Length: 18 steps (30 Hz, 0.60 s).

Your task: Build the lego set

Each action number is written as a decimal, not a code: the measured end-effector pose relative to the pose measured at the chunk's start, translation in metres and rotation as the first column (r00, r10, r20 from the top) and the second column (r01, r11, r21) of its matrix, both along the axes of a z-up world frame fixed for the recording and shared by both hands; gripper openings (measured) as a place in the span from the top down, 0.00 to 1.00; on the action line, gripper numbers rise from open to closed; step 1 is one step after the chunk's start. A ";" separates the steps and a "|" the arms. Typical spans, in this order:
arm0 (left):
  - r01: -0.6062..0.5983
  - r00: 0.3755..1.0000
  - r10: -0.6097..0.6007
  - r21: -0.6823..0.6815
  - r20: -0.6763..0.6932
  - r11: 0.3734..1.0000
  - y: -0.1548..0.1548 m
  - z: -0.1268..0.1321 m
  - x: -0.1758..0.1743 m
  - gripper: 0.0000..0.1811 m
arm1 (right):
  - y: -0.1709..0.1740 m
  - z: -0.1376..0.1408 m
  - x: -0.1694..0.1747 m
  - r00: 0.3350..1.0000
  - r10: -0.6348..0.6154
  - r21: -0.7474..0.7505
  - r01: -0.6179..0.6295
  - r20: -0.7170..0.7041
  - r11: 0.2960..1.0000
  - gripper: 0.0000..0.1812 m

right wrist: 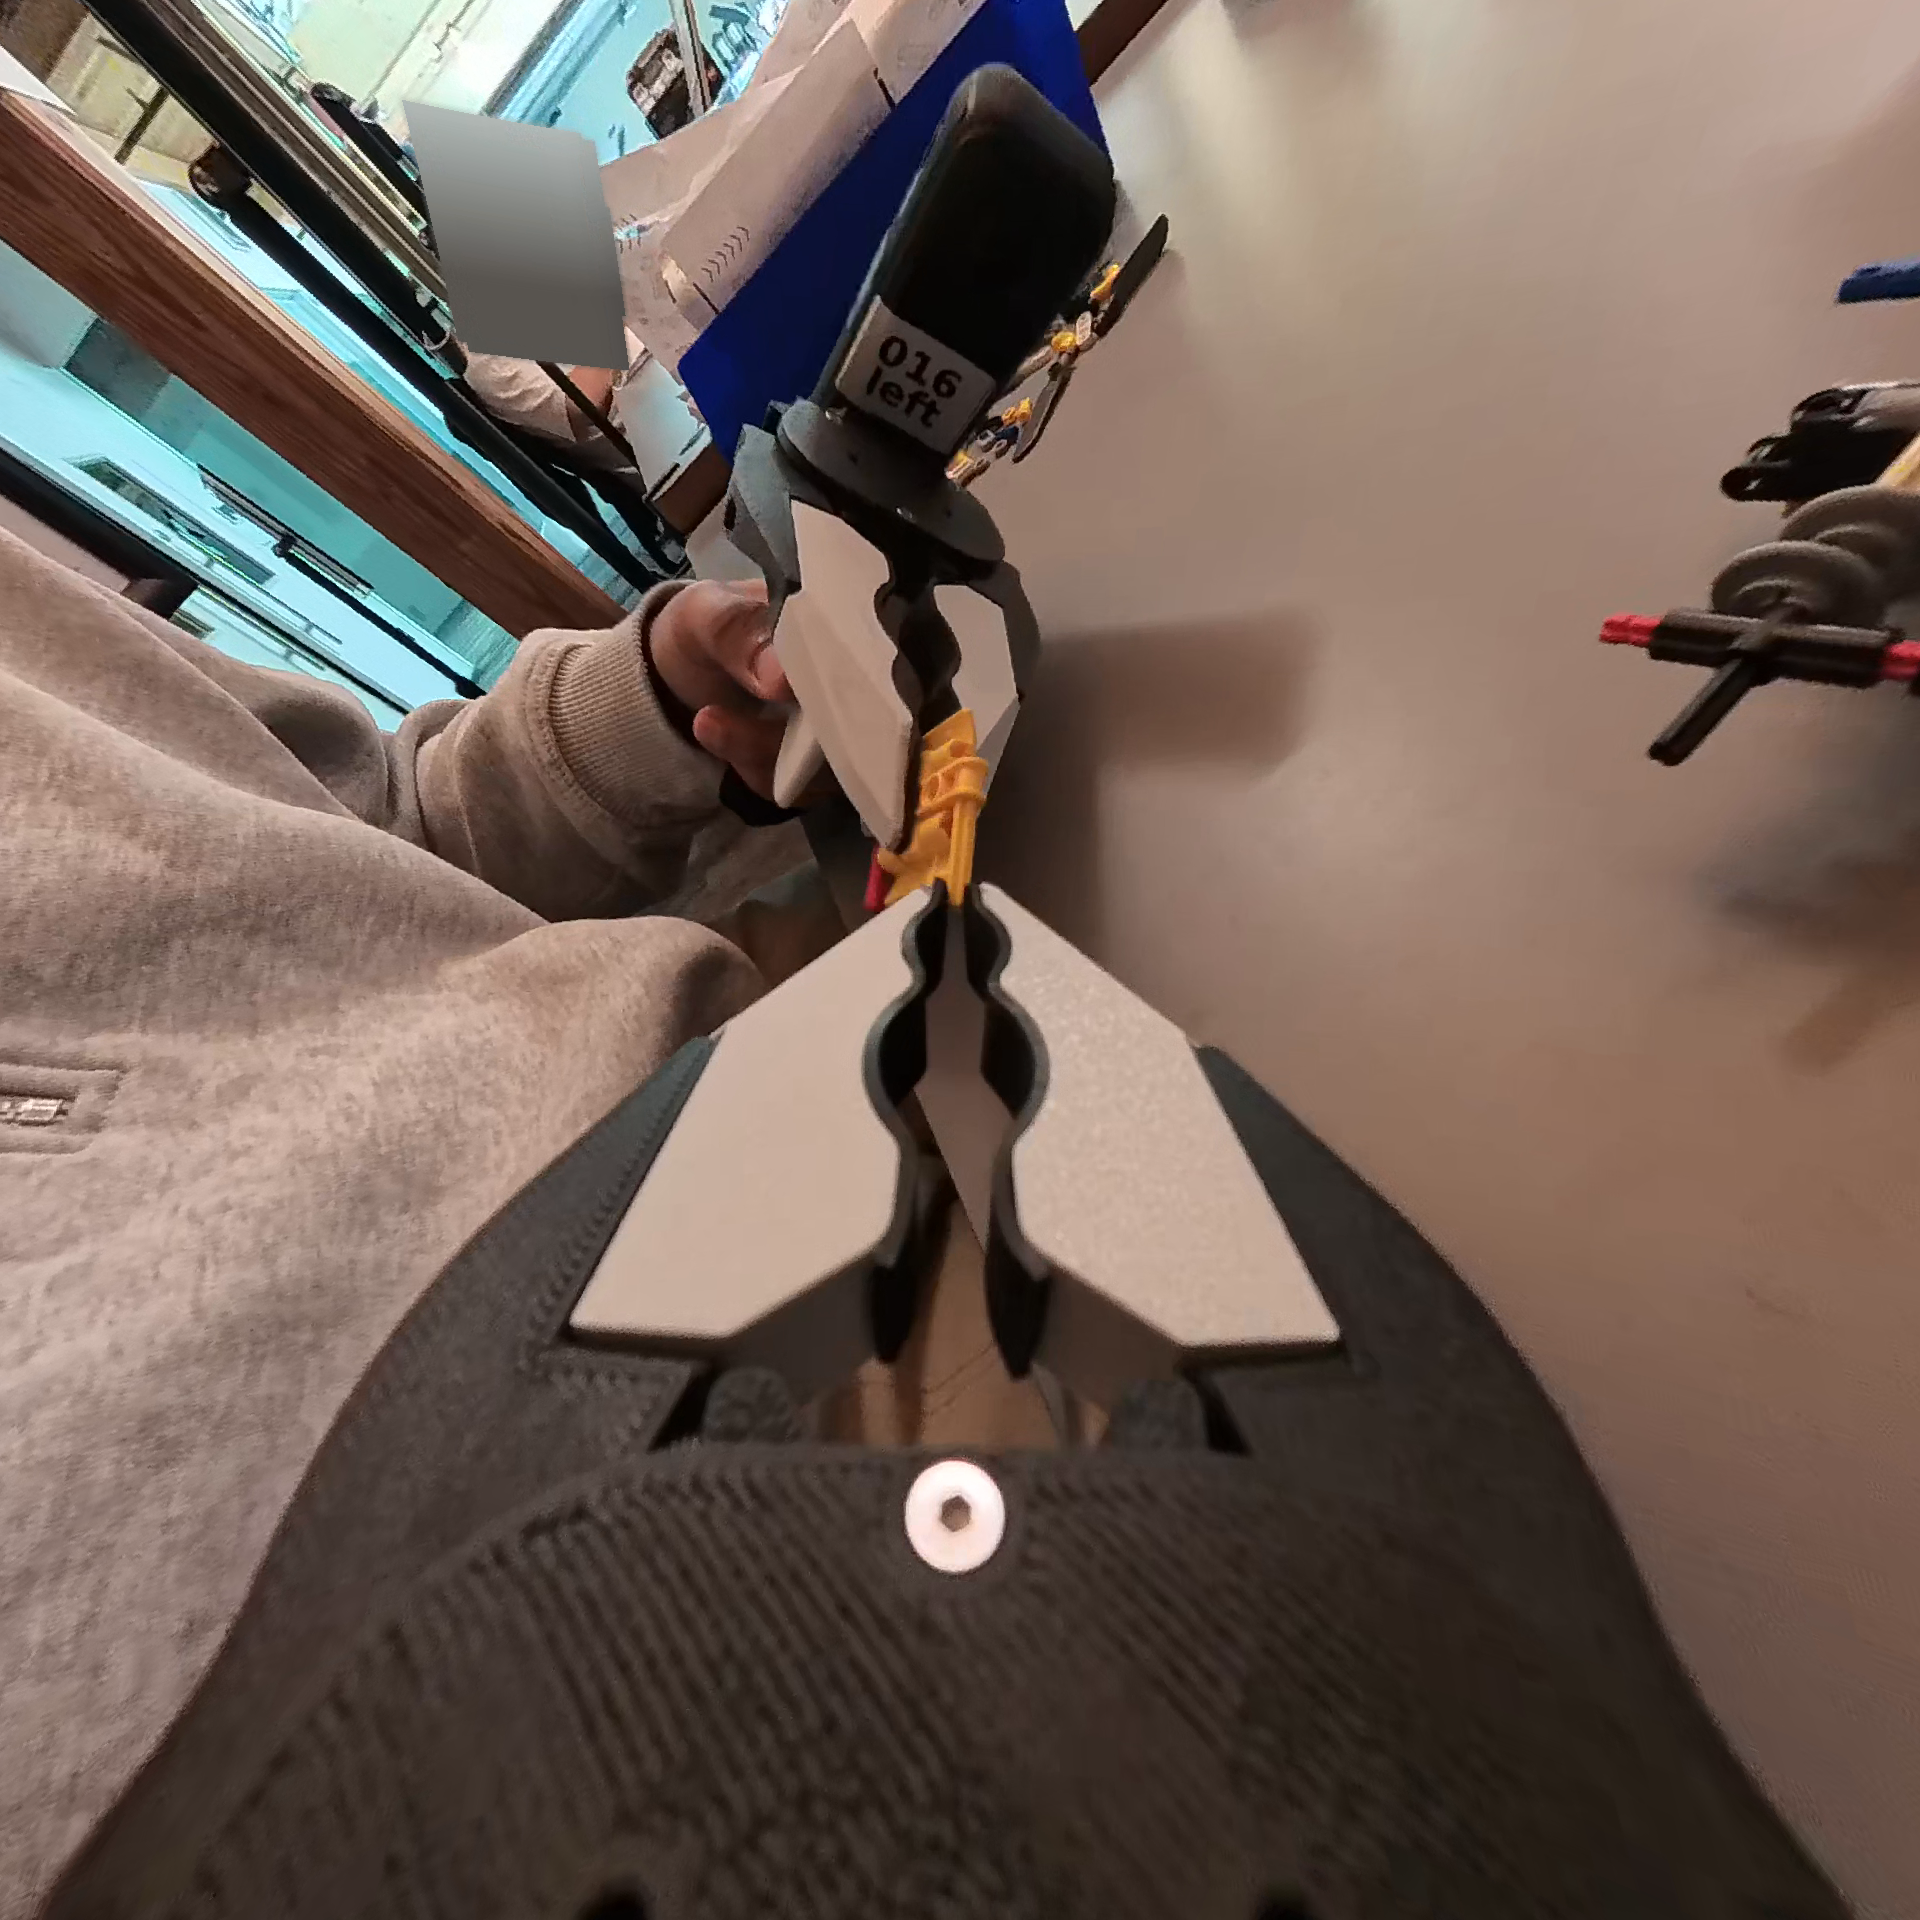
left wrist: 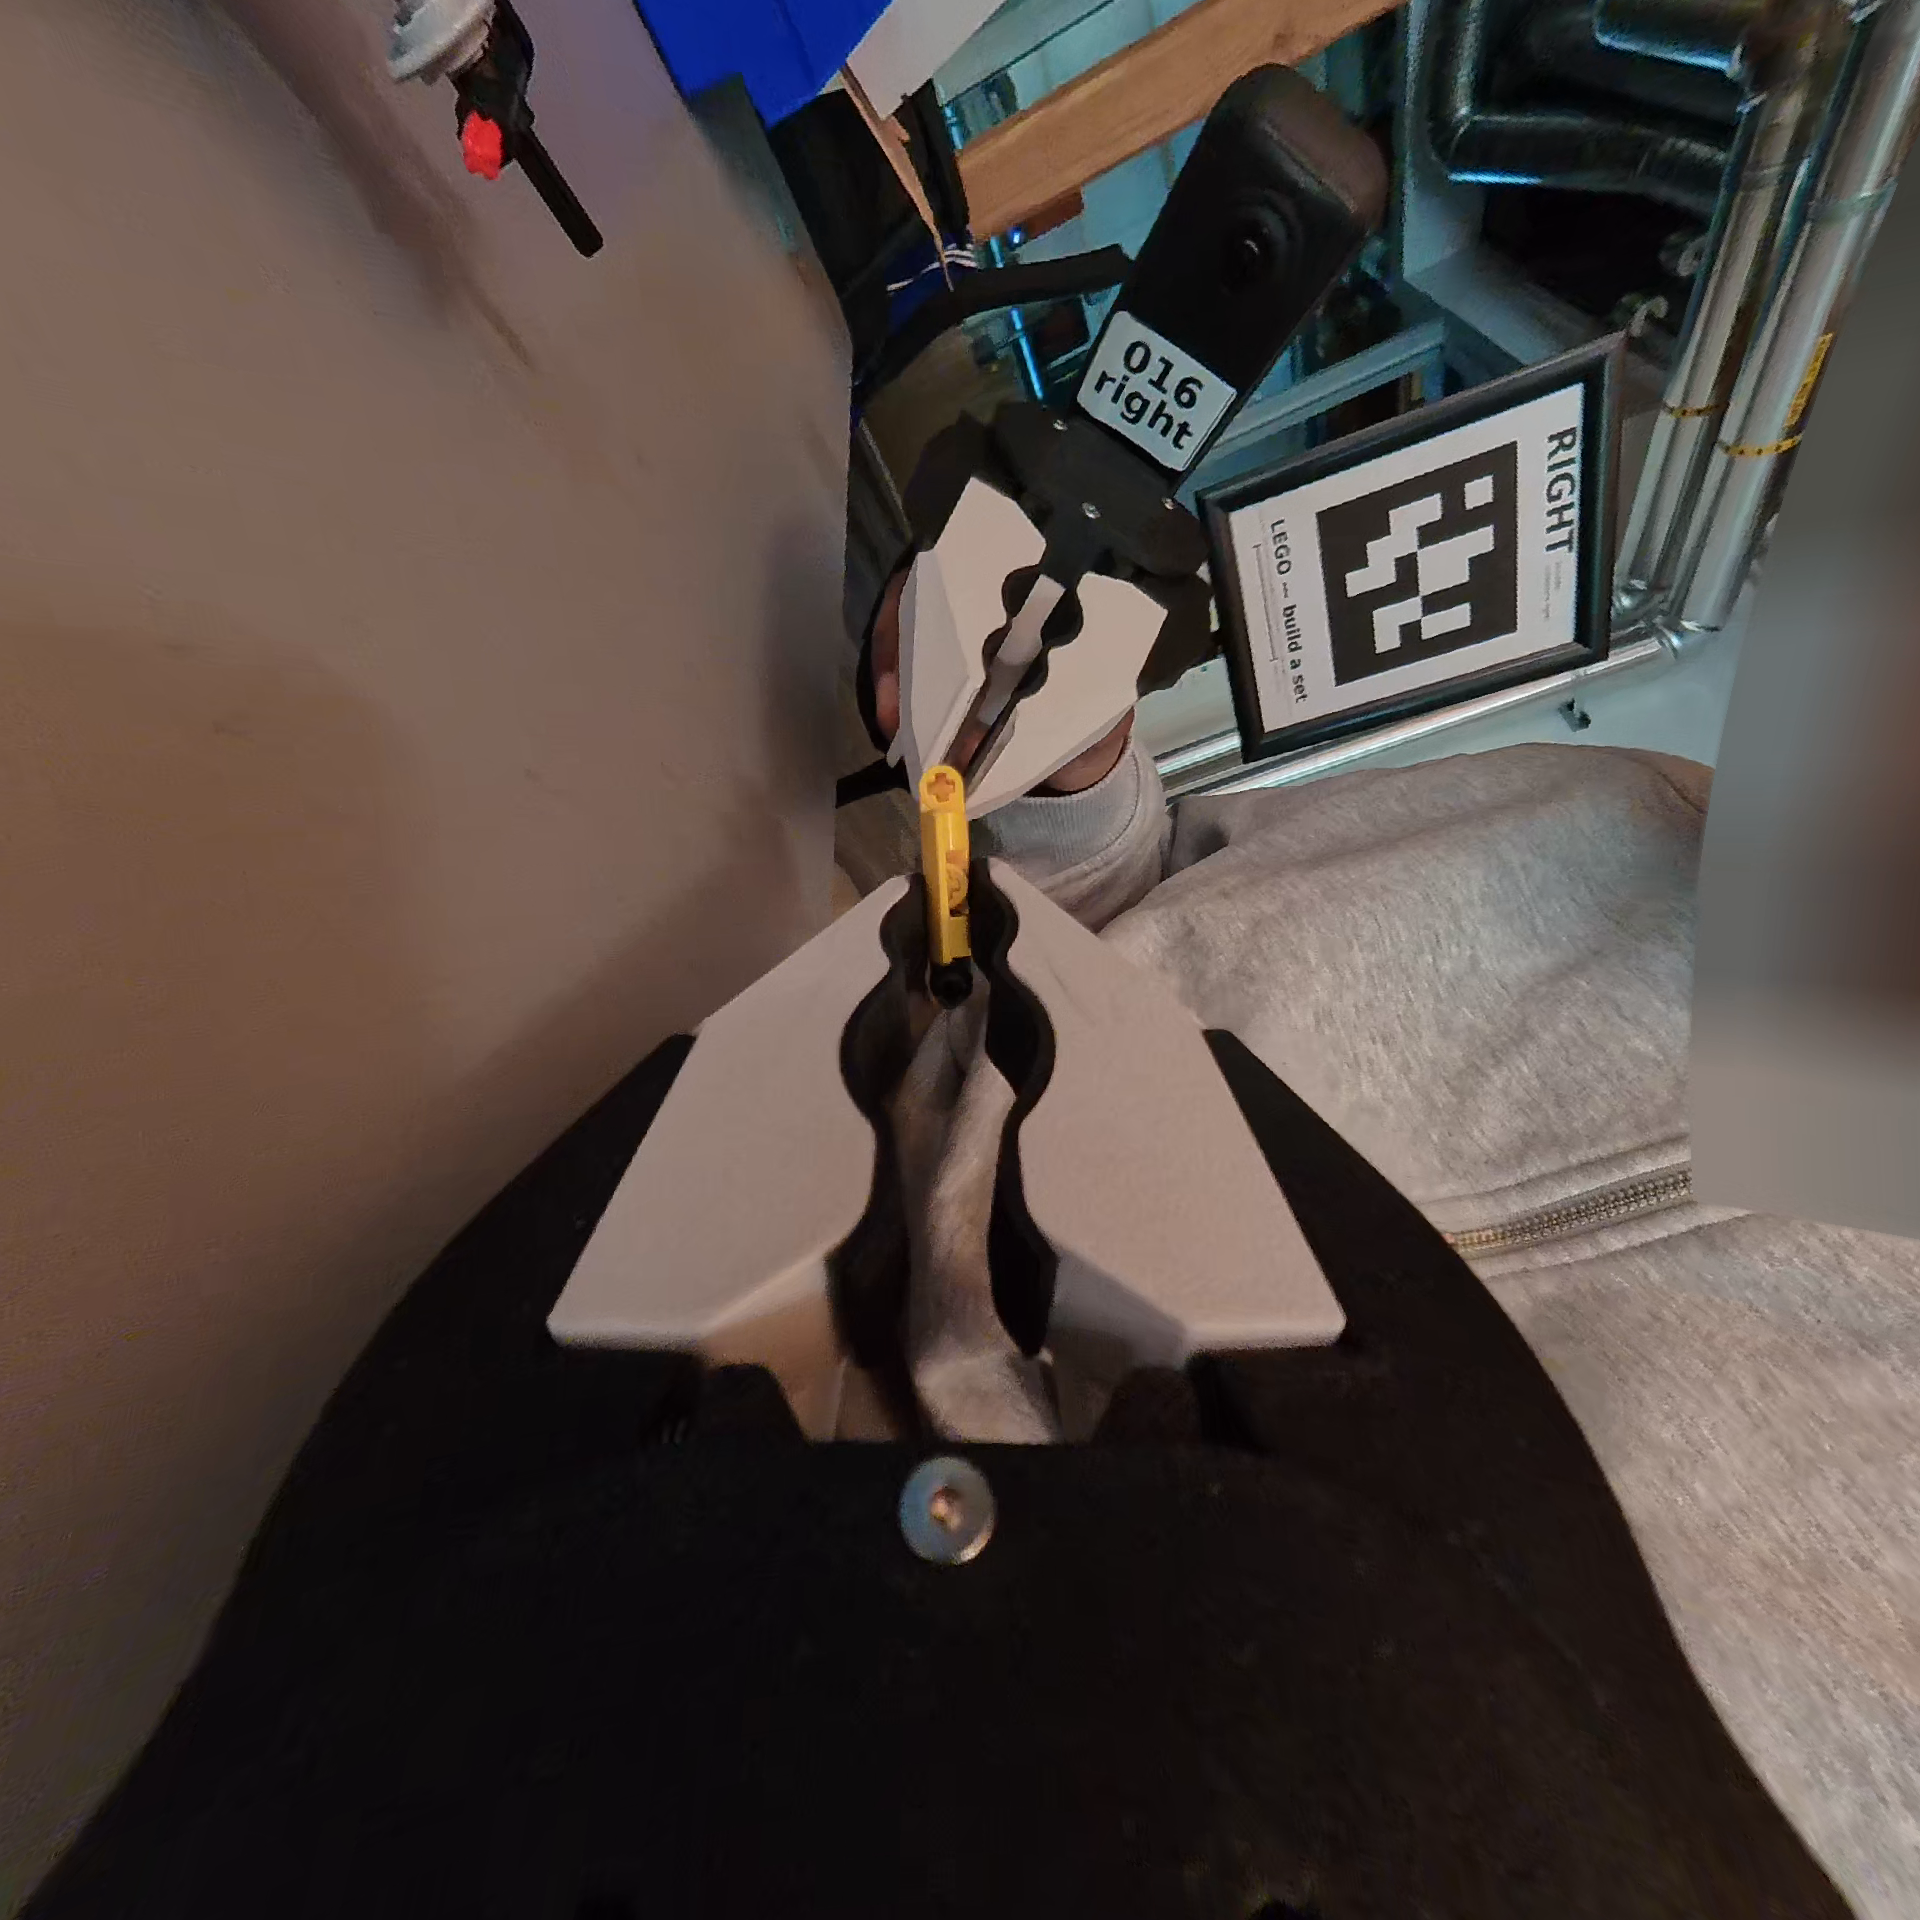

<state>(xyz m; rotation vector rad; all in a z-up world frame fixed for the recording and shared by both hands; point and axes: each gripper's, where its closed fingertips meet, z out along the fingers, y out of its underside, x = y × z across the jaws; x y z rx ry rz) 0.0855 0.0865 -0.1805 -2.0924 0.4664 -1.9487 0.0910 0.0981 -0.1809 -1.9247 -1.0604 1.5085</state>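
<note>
A small yellow lego assembly [left wrist: 945, 862] is held in the air between both grippers, over the edge of the grey table [left wrist: 364, 727]. My left gripper [left wrist: 948, 914] is shut on its lower part, with a black pin [left wrist: 948, 982] showing between the fingers. My right gripper [left wrist: 954, 771] meets the assembly's top end, jaws closed. In the right wrist view the yellow assembly [right wrist: 940, 821] has a red part [right wrist: 878, 888] at its side. My right gripper [right wrist: 951, 902] pinches its near end and the left gripper [right wrist: 940, 810] clamps it from beyond.
A partly built black, grey and red lego model [right wrist: 1787, 623] lies on the table [right wrist: 1455, 935]; it also shows in the left wrist view [left wrist: 488, 125]. More loose parts [right wrist: 1070, 343] and a blue box [right wrist: 831, 260] lie farther off. A framed marker sign [left wrist: 1423, 561] stands behind. A person's grey sweatshirt [left wrist: 1455, 1039] is close. The grippers are tip to tip, or close to it.
</note>
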 end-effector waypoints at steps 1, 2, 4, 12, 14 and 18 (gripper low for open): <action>0.003 1.000 -0.002 0.007 -0.012 1.000 0.000 -0.001 0.000 0.97 | 0.000 0.000 0.000 1.000 0.002 -0.004 -0.002 0.000 1.000 0.99; 0.006 1.000 -0.006 0.014 -0.026 1.000 -0.001 -0.003 -0.001 0.97 | -0.001 -0.001 0.000 1.000 0.002 -0.009 -0.002 -0.001 1.000 0.99; 0.008 0.998 -0.005 0.032 -0.065 0.999 -0.001 -0.007 -0.002 0.97 | 0.000 0.000 0.000 1.000 0.000 -0.019 0.000 -0.007 1.000 0.99; 0.012 0.999 -0.011 0.027 -0.037 1.000 -0.002 -0.004 -0.002 0.97 | 0.000 -0.002 -0.001 1.000 0.006 -0.039 -0.007 -0.022 0.999 0.99; 0.020 0.999 -0.019 0.025 -0.037 0.999 -0.003 -0.004 -0.001 0.97 | -0.001 -0.002 -0.002 1.000 0.009 -0.042 -0.010 -0.026 0.999 0.99; 0.022 0.999 -0.021 0.019 -0.037 1.000 -0.004 -0.004 -0.001 0.97 | 0.000 -0.003 -0.002 1.000 0.005 -0.047 -0.007 -0.031 0.999 0.99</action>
